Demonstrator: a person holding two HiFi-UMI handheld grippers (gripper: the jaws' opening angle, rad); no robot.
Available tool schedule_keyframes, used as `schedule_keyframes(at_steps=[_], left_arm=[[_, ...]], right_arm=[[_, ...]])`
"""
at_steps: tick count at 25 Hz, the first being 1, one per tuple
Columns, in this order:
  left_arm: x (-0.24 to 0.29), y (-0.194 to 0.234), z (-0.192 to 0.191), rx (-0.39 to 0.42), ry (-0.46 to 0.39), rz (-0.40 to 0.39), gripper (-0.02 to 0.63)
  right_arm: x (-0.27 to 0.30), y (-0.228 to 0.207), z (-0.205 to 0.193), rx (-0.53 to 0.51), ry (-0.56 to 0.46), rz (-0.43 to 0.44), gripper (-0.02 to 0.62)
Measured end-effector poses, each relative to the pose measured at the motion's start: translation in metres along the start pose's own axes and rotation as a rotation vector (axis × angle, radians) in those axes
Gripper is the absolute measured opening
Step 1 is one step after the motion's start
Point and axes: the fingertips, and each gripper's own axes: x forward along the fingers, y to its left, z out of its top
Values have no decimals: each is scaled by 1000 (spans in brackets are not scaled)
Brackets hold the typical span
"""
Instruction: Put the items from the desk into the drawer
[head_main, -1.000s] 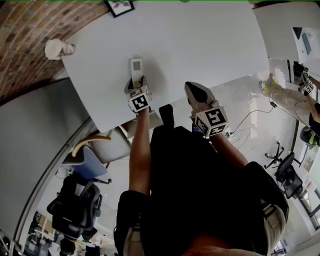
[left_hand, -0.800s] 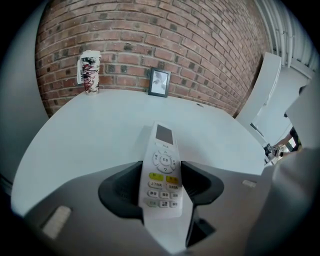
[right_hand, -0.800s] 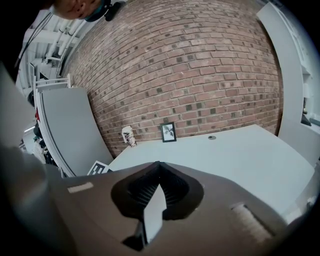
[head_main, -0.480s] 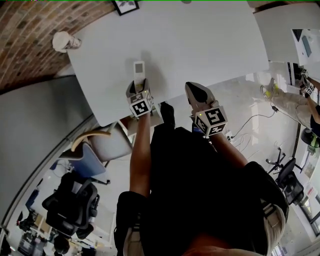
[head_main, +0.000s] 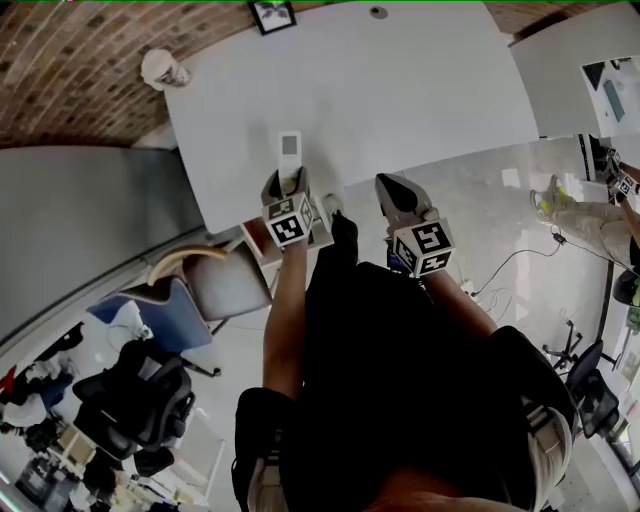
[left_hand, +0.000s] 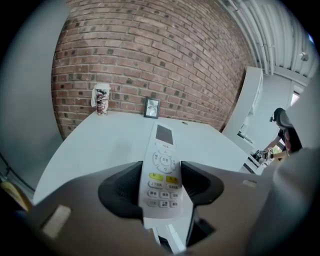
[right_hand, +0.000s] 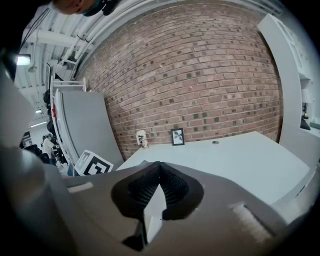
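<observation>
Left hand-held gripper (head_main: 285, 185) grips the white remote control (head_main: 289, 150), not in a drawer yet. Right hand-held gripper (head_main: 393, 192) closed, empty. Paper cup (head_main: 160, 68) and picture frame (head_main: 271, 14) sit on worktop (head_main: 400, 90), upper left.

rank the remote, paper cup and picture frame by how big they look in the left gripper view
1. remote control, though it is nearest the camera
2. paper cup
3. picture frame, close to the paper cup

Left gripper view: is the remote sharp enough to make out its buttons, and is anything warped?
Left gripper view: the remote is sharp, buttons distinct, print too small to read; fisheye bows the brick wall and darkens the corners. Head view: the desk has curved edges.
</observation>
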Motion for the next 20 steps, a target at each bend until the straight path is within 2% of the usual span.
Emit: schedule_keyframes(at_steps=[13,20], left_arm=[[-141,-14,-40,-21,-99,-8,252],[-212,6,-60,-44,-153,34,252]], right_arm=[[-82,66,-15,-39,-85,48,4],[-101,110,-33,-56,-83,103,3]])
